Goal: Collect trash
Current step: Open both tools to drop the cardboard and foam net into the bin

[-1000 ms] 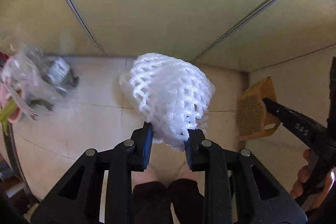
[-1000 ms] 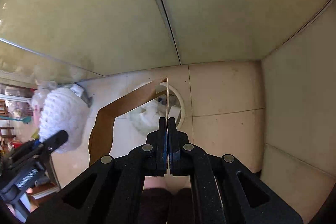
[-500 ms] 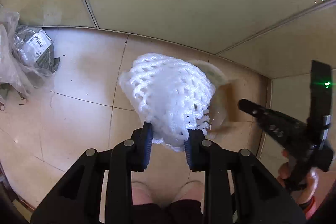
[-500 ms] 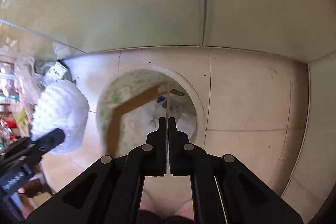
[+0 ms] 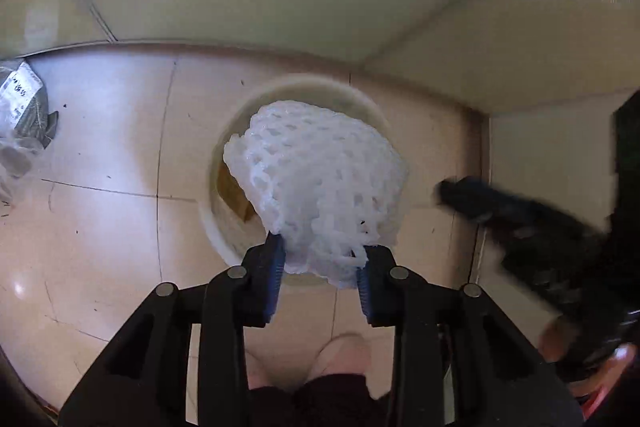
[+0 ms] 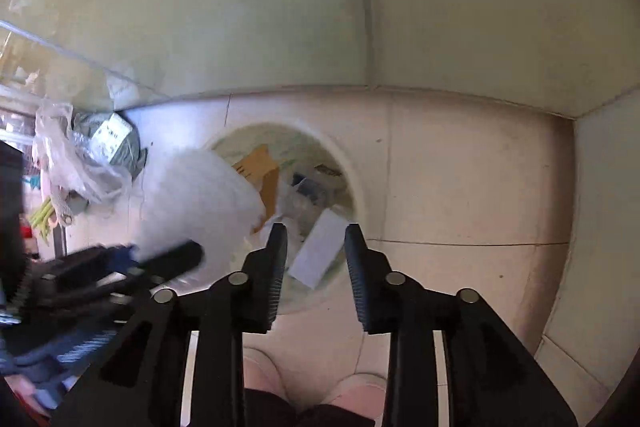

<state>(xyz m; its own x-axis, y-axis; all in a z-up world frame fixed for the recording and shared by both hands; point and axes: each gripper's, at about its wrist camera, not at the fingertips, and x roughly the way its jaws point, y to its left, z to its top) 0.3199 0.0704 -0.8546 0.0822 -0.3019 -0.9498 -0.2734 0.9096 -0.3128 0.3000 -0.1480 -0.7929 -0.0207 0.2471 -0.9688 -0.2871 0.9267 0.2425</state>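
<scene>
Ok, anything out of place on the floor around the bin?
Yes: a heap of clear plastic bags and a labelled packet lies on the floor tiles left of the bin, against the wall, uncollected.

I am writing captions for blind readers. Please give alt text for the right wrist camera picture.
Seen from above, the right gripper, jaws opening with nothing between them, hangs over a round white trash bin holding brown cardboard and white paper. At left, the left gripper carries a white foam net beside the bin, with plastic bags on the tiled floor behind.
</scene>
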